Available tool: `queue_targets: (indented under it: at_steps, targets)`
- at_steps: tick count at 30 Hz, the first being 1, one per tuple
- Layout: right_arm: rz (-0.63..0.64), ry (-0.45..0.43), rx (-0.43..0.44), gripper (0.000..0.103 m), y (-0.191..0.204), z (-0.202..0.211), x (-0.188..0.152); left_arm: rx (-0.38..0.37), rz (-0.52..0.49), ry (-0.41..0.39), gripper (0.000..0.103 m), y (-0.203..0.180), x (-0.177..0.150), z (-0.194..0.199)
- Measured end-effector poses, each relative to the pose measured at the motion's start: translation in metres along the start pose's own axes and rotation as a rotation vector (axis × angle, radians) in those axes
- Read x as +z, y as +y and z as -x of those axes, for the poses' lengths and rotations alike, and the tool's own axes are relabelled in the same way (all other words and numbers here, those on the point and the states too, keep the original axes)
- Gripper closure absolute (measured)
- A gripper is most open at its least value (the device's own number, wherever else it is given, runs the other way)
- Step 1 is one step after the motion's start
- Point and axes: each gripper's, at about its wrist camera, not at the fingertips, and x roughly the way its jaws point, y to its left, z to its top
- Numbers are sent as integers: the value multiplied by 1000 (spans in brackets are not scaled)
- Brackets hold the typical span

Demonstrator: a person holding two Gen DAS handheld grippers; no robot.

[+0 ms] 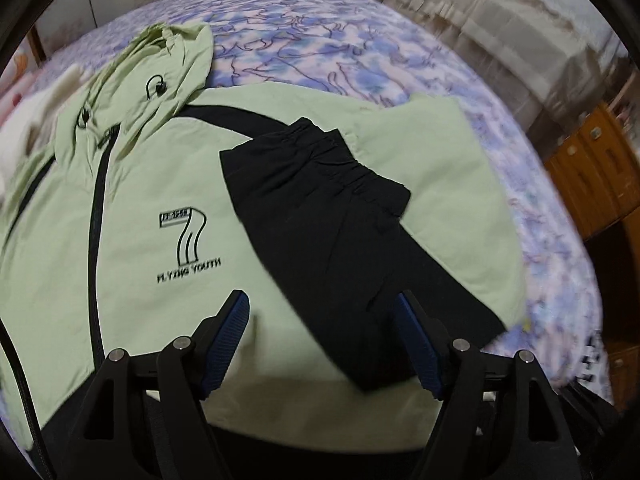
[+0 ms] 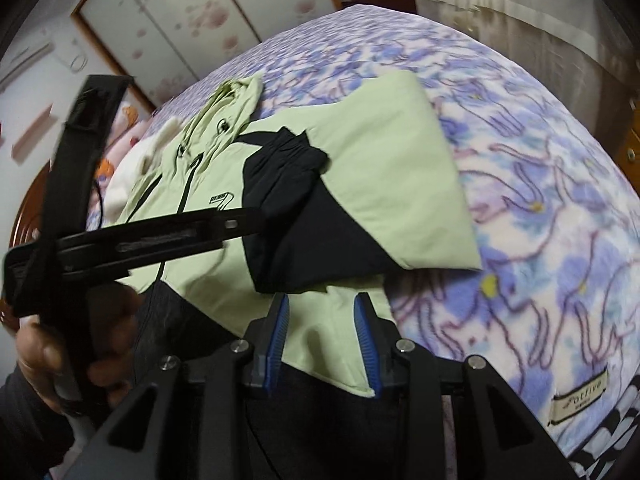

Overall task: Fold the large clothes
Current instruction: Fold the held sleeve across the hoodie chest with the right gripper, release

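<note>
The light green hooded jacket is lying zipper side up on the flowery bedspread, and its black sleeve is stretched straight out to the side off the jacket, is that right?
Not quite. The black sleeve is folded in across the chest of the light green hooded jacket, not stretched out to the side. The left wrist view shows it lying beside the printed logo. The rest holds: the jacket lies zipper side up on the flowery bedspread.

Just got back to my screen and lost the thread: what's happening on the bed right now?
A person holding a gripper in each hand is folding a light green hooded jacket with black sleeve ends, spread on a purple floral bedspread. One sleeve is already folded across the chest. The left gripper hovers open over the jacket front and sleeve. The right gripper is partly open by the jacket's lower edge, with nothing clamped.
</note>
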Motion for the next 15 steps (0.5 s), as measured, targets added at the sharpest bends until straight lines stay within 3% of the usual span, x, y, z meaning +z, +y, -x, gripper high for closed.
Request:
queue_targets:
  at_steps: [5,6,7,8,10,15]
  targets:
    - [-23,5,-1,69,-6,-1,-5,155,-62,13,30,-15,7,-22]
    - [-25,6,-3,69,-6,-1,-5,157,-74,9,47,-16,8,-22]
    - [-27,7,-3,69,-7,-1,-6,136,-93,9,90,-18,10,-21]
    - [-30,8,-3,69,-7,0,-6,128,-104,15,95,-18,11,-20]
    - [-36,2,-2,69,-7,3,-5,117,-102,-35,96,-12,17,-2]
    - [-37,-35,14,69,-3,17,-1,108,-26,-260,96,39,31,77]
